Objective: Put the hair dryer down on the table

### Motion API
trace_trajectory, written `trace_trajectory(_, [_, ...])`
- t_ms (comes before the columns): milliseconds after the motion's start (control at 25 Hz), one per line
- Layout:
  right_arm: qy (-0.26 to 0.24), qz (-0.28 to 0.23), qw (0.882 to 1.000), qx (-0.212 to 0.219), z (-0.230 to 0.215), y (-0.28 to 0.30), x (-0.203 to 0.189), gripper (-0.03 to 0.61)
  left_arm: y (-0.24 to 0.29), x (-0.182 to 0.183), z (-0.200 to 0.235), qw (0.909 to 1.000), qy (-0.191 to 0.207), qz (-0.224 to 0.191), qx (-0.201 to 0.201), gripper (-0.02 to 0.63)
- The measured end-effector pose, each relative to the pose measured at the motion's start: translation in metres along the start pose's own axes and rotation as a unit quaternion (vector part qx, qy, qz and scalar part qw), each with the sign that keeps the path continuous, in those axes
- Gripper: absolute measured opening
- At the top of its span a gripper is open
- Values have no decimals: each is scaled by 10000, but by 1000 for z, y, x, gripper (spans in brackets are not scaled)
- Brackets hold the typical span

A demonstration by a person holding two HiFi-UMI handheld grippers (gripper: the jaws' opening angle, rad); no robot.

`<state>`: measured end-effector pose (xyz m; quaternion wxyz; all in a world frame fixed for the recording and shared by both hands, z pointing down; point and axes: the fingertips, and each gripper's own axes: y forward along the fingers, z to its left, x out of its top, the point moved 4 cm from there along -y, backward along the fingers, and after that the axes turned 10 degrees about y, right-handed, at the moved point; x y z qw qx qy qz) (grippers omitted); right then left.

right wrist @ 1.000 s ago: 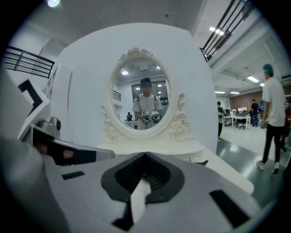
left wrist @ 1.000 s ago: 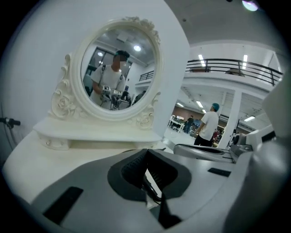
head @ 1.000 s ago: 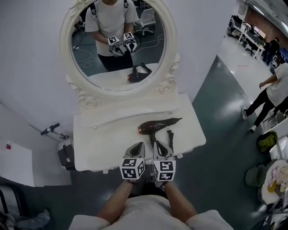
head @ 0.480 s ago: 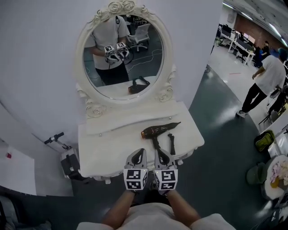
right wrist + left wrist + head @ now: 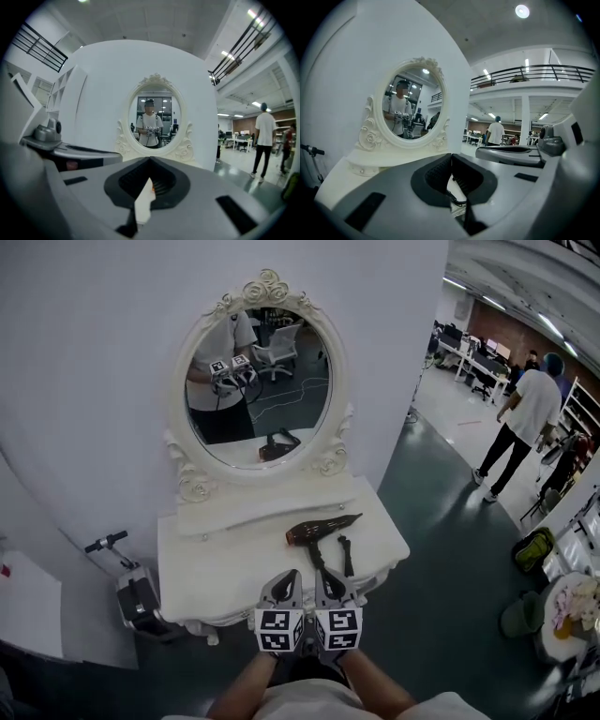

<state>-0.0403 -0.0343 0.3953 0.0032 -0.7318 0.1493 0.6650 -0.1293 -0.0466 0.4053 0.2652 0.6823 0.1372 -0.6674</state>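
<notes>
A dark bronze hair dryer (image 5: 317,531) lies on its side on the white dressing table (image 5: 216,563), nozzle pointing right, with its black cord (image 5: 346,556) beside it. My left gripper (image 5: 284,587) and right gripper (image 5: 331,585) hang side by side just in front of the table's near edge, apart from the dryer. Both are shut with nothing between the jaws. In the left gripper view the left gripper (image 5: 451,158) has its tips meeting, with a bit of cord (image 5: 457,200) seen through the gap below. In the right gripper view the right gripper (image 5: 150,161) is shut too.
An oval mirror (image 5: 255,385) in an ornate white frame stands at the back of the table against a white wall. A scooter (image 5: 127,582) leans at the left. People (image 5: 514,432) walk in the open hall to the right, where bags (image 5: 531,547) lie on the floor.
The head view has pulled back and tilted up, so the table and mirror sit lower and smaller. Both grippers stay shut together in front of the table. The hair dryer has not moved.
</notes>
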Motion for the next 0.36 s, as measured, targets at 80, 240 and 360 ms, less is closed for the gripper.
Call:
trace_trajectory(80, [-38, -20, 10000, 3, 5, -5, 0, 15, -8, 2, 0, 9999, 13, -107, 34, 8])
trace_trajectory(240, [-111, -34, 9999, 58, 17, -11, -1, 15, -21, 5, 4, 9997, 4, -225, 91, 8])
trace_trajectory(360, [-126, -13, 9999, 87, 26, -16, -4, 15, -32, 4, 8, 9997, -14, -215, 119, 8])
